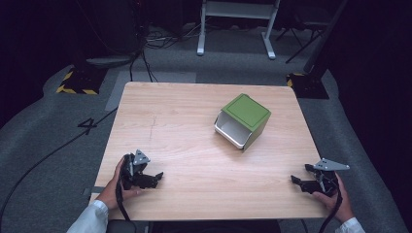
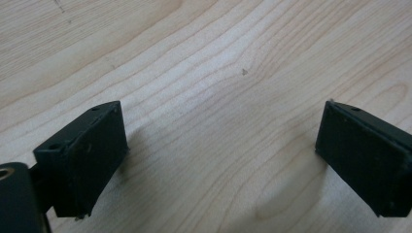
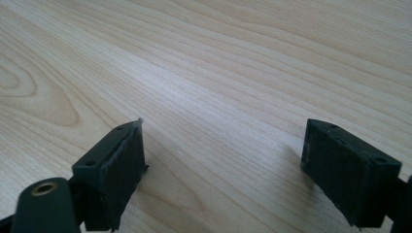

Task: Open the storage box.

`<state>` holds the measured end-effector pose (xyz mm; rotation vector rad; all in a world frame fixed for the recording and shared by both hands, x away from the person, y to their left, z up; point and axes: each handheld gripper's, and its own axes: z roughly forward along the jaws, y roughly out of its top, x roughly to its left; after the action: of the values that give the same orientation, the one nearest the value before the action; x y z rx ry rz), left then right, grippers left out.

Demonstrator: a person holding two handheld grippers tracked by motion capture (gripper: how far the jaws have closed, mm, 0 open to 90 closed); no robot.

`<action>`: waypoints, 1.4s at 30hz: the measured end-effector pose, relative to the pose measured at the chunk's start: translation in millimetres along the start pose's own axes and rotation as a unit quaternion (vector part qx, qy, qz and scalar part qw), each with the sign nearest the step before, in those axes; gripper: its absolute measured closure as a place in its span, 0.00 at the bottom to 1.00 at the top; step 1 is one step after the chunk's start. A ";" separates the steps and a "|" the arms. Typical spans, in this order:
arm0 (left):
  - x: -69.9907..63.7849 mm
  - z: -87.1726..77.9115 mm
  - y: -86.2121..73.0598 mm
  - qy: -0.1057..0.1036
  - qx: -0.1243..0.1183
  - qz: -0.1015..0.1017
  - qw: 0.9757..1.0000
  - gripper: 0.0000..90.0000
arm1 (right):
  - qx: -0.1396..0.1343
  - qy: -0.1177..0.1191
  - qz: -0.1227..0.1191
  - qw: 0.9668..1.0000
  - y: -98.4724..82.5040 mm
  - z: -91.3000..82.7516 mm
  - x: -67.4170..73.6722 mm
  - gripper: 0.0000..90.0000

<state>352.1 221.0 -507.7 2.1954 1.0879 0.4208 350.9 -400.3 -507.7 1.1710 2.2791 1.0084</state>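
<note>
Resting sideways on table (image 1: 175, 131), green bin (image 1: 247, 115)

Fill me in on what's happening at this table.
A person sits at a wooden table holding a pair of tongs in each hand. The left tongs and the right tongs both rest near the table's front edge, jaws spread apart with nothing between them. A green box with a white open side sits untouched toward the far right of the table, well away from both tongs. No handling is under way at this moment.
</note>
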 end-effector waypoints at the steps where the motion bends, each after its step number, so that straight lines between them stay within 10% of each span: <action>1: 0.8 1.0 0.8 -0.004 0.000 0.004 1.000 0.03 | 0.000 0.001 0.000 1.000 0.0 0.0 0.0 0.18; 16: -4.1 13.7 30.9 -0.096 -0.001 0.074 0.993 0.18 | 0.000 0.000 0.000 1.000 0.1 0.0 -0.1 0.18; 23: -32.1 25.6 79.8 -0.141 -0.038 0.131 0.981 0.18 | 0.000 0.000 0.000 1.000 0.0 0.0 0.2 0.18; 42: -76.9 56.5 149.5 -0.189 -0.059 0.195 0.961 0.18 | 0.000 0.000 0.000 1.000 0.1 0.0 0.1 0.18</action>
<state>423.8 69.7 -449.3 2.2592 0.4161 0.2089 350.9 -400.2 -507.7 1.1707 2.2795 1.0095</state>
